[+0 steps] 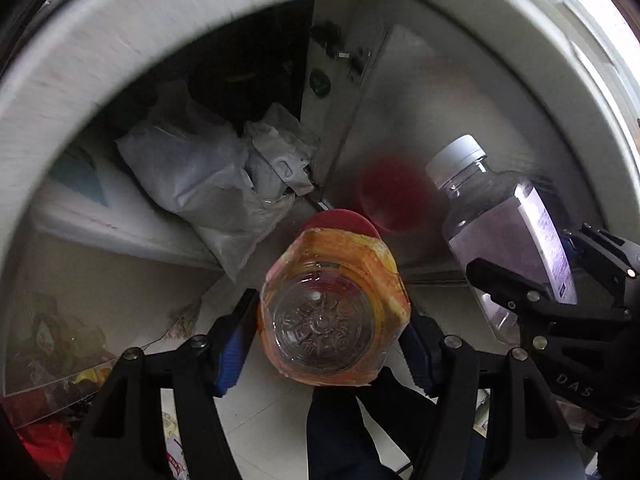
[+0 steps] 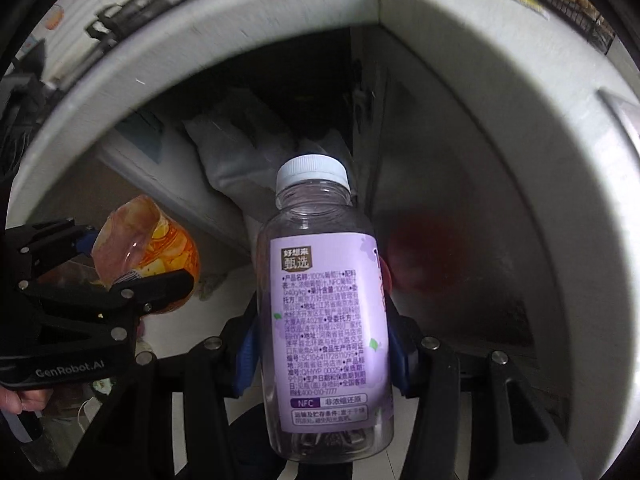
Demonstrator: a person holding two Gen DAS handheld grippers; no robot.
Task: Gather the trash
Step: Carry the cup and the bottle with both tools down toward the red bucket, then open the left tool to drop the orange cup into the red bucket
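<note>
My left gripper is shut on an empty bottle with an orange label and a red cap, seen bottom-first. It also shows in the right wrist view beside the left gripper. My right gripper is shut on a clear bottle with a purple label and a white cap, cap pointing away. That bottle and the right gripper show at the right of the left wrist view. Both bottles hang beyond the white table edge, over the floor.
Below the white table edge lie grey plastic bags against a white box. A shiny metal panel stands at right and reflects the red cap. Mixed litter lies at lower left on pale floor tiles.
</note>
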